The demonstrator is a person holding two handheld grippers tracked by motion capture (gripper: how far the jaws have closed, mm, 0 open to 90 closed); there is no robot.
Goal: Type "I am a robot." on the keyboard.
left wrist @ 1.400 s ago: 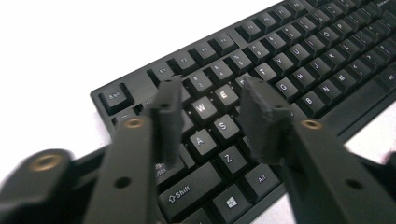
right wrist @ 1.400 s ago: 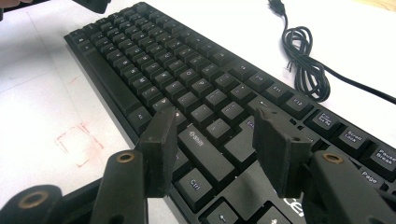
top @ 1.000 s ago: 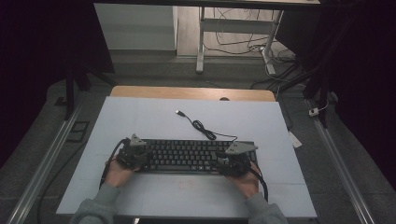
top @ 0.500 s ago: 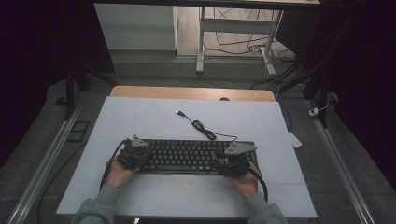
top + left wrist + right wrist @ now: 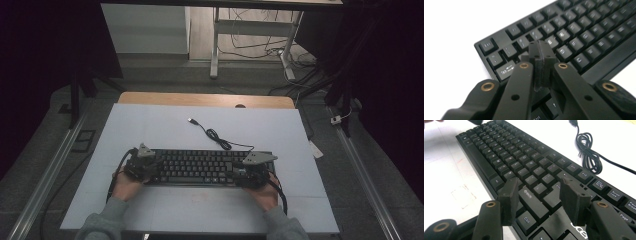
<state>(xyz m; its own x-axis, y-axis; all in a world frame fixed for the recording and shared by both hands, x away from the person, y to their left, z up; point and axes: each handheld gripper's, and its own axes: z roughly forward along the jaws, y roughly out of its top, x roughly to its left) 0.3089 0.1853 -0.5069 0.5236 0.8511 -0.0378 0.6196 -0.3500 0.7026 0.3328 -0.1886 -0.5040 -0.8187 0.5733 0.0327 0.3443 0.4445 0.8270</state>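
On the big white worktop (image 5: 150, 130) lies the black keyboard (image 5: 200, 167), flat, keys up, close to your side. It sits straight across in front of you, so each hand can reach one end. That looks like why your hands are where they are: one at the left end, one at the right.

Your left tongs (image 5: 142, 165) rest over the left end of the keyboard. In the left gripper view, the left tongs (image 5: 539, 53) are pressed tight together with nothing between them. Their tip points down at the keys near the Tab key (image 5: 506, 70). Shut like that, they work like one finger, good for poking a single key.

Your right tongs (image 5: 250, 172) are over the right end. In the right gripper view, the right tongs (image 5: 541, 195) stand apart, with the Shift key (image 5: 532, 201) and its neighbours under the gap. The pads don't seem to pinch anything; I cannot tell if they touch the keys.

Behind the keyboard, its thin black cable (image 5: 220, 140) lies on the worktop in a small loose bundle. It ends in a plug (image 5: 191, 120) that is not stuck into anything, so it will not tug if you move the keyboard.

No boxes, bowls or trays are on the worktop, so nothing is kept inside anything.
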